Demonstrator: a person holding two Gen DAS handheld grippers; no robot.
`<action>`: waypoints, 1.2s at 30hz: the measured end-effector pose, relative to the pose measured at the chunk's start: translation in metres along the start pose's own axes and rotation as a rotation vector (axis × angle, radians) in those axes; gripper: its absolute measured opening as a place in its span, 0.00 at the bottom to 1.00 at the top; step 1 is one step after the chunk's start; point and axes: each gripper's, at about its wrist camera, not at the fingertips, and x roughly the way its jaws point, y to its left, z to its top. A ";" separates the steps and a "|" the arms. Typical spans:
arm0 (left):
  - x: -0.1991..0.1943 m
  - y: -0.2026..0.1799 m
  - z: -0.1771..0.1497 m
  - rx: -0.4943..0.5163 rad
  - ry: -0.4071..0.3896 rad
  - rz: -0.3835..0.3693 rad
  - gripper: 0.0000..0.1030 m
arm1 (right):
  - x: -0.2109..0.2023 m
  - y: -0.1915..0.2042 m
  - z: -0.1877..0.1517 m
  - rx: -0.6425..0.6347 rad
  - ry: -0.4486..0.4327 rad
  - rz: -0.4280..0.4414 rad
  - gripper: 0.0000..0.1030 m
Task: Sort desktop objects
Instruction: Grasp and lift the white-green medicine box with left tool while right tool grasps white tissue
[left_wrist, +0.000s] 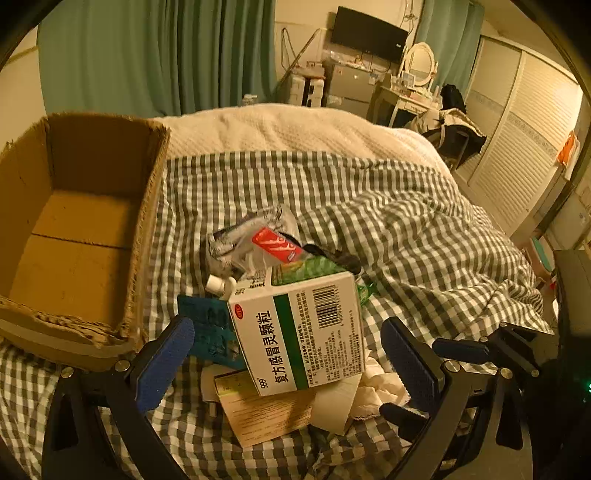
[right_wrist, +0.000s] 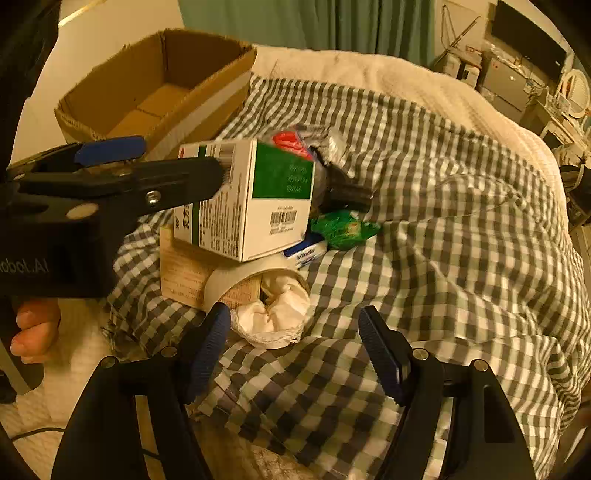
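A white and green medicine box (left_wrist: 299, 332) tops a pile on the checked bedsheet; it also shows in the right wrist view (right_wrist: 243, 199). My left gripper (left_wrist: 291, 354) is open, its blue pads on either side of the box without touching it. Under the box lie a tan booklet (left_wrist: 262, 410), a paper cup stuffed with tissue (right_wrist: 273, 310), a teal blister pack (left_wrist: 207, 328), a small white bottle (left_wrist: 221, 284), a red packet (left_wrist: 277, 243) and a green wrapper (right_wrist: 343, 229). My right gripper (right_wrist: 291, 350) is open and empty, just in front of the cup.
An open, empty cardboard box (left_wrist: 77, 229) stands on the bed left of the pile, also in the right wrist view (right_wrist: 155, 88). A cream blanket (left_wrist: 280, 129) lies behind. A wardrobe (left_wrist: 517, 147) and a dressing table (left_wrist: 413, 92) stand far right.
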 end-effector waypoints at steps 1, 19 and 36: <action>0.003 0.000 -0.001 -0.003 0.007 -0.004 1.00 | 0.001 0.000 0.000 0.001 0.007 0.001 0.69; 0.020 0.001 -0.007 0.033 -0.013 -0.015 0.80 | 0.039 0.001 0.001 0.007 0.104 0.057 0.20; -0.064 0.000 0.017 0.078 -0.277 0.025 0.79 | -0.044 -0.016 0.010 0.136 -0.177 -0.089 0.16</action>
